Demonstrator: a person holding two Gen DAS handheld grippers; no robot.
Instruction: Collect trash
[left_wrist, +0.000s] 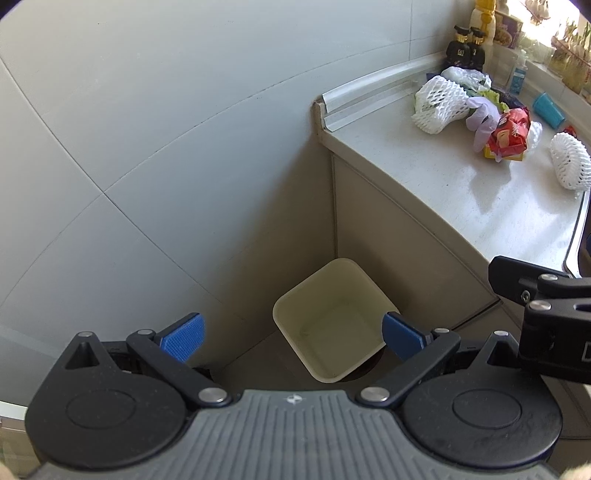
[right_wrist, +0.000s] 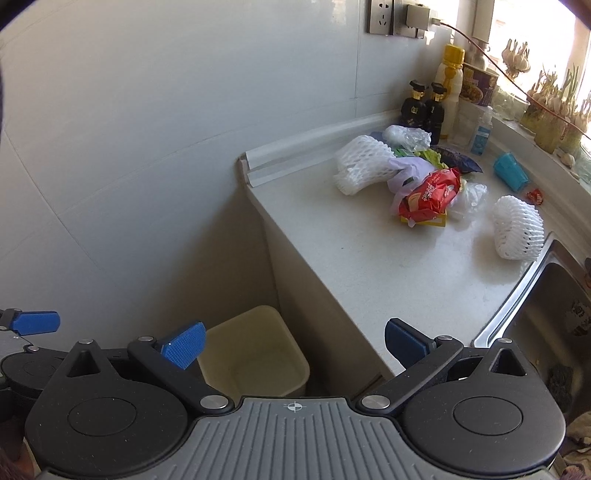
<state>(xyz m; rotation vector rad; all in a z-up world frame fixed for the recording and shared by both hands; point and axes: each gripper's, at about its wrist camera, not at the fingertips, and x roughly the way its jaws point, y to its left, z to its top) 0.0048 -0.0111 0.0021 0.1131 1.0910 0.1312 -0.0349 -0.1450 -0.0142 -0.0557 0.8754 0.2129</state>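
Both the left gripper (left_wrist: 291, 338) and the right gripper (right_wrist: 293, 341) are held spread and empty above the cream bin (left_wrist: 334, 319), which is seen standing empty on the floor in the corner beside the counter (right_wrist: 354, 258), presumably so that drops can be made straight down. The trash is left well apart on the counter: foam nets (right_wrist: 364, 162), a red wrapper (right_wrist: 430, 195) and crumpled plastic, crowded near bottles (right_wrist: 424, 107) and the sink (right_wrist: 546, 317), so care is needed there.
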